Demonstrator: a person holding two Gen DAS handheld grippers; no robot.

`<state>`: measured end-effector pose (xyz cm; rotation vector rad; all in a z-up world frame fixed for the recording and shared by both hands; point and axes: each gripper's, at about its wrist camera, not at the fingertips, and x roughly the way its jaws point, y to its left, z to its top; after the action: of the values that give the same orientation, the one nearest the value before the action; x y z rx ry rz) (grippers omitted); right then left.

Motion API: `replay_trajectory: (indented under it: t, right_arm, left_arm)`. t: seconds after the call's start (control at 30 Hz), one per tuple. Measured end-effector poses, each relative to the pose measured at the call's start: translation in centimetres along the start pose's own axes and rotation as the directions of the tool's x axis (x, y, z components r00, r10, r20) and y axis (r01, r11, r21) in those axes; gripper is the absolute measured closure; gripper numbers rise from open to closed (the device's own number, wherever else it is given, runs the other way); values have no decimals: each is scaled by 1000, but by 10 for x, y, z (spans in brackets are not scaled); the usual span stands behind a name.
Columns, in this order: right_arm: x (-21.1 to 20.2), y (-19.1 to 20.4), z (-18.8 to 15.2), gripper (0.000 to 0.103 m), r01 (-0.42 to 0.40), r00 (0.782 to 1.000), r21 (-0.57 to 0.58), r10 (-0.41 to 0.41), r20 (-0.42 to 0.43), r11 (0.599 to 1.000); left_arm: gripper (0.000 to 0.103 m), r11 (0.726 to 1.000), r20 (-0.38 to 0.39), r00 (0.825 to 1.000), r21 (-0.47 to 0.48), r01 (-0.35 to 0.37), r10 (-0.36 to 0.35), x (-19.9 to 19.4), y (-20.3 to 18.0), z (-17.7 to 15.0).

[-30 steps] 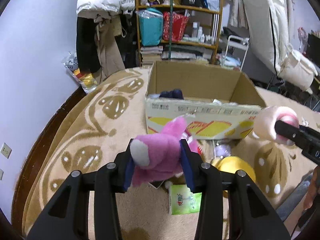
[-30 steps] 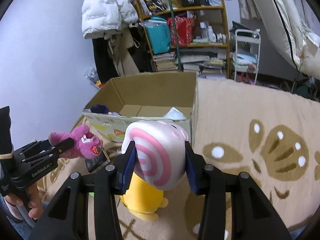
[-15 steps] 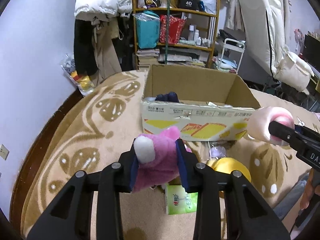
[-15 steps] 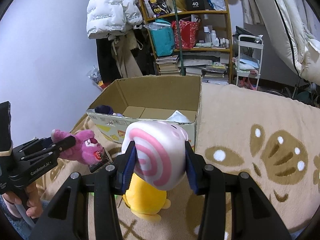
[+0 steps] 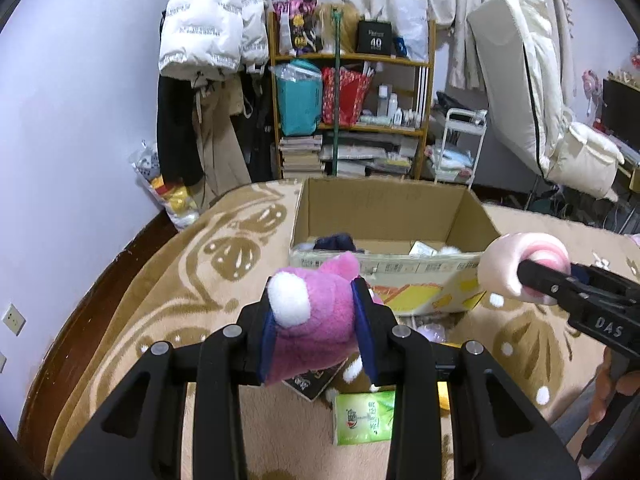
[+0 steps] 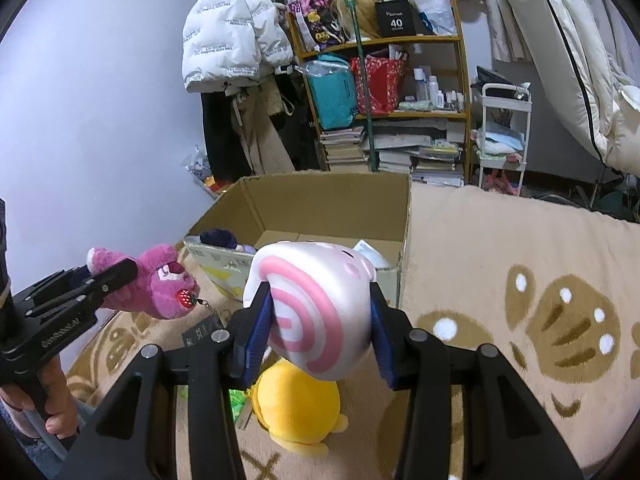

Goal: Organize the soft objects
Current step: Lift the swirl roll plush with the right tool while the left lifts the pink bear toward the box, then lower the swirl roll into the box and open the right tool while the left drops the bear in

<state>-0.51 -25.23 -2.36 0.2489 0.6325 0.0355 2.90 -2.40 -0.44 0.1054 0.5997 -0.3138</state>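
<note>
My left gripper (image 5: 318, 326) is shut on a pink plush bear (image 5: 312, 320), held in the air in front of the open cardboard box (image 5: 384, 204). It also shows in the right wrist view (image 6: 156, 284). My right gripper (image 6: 320, 326) is shut on a white plush with a pink spiral (image 6: 316, 300), raised near the box's (image 6: 332, 200) front right corner. It also shows in the left wrist view (image 5: 520, 268). A yellow plush (image 6: 296, 408) lies on the carpet below it. A dark blue soft item (image 5: 336, 242) sits in the box.
A green tissue pack (image 5: 364, 418) and a dark tag (image 5: 310, 384) lie on the patterned carpet (image 6: 500, 248). A cluttered shelf (image 5: 348, 112), hanging coats (image 5: 208, 32) and a white cart (image 6: 504, 132) stand behind the box. The wall is at the left.
Both grippers have risen with their plush toys and moved a little towards the box. Their grips are unchanged.
</note>
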Motion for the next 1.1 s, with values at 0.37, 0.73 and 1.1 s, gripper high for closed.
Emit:
replay_trajectory:
  t: [0.37,0.73,1.1]
  right_arm:
    - [-3,-7,20,55,-11,996,20,9,88,1000]
    - [18,-13,49,55,-5,994,8,4,113,1000]
    - [56,-16,65,55,-14,998,-27,16,63,1000]
  left_arm:
    - [70,1000,217,976,-19,9,-5,-38,4,35]
    - [70,1000,230,973,1,-11,11,2,-1,75]
    - [69,1000,129,992,-7,14,-13,67,-12,80]
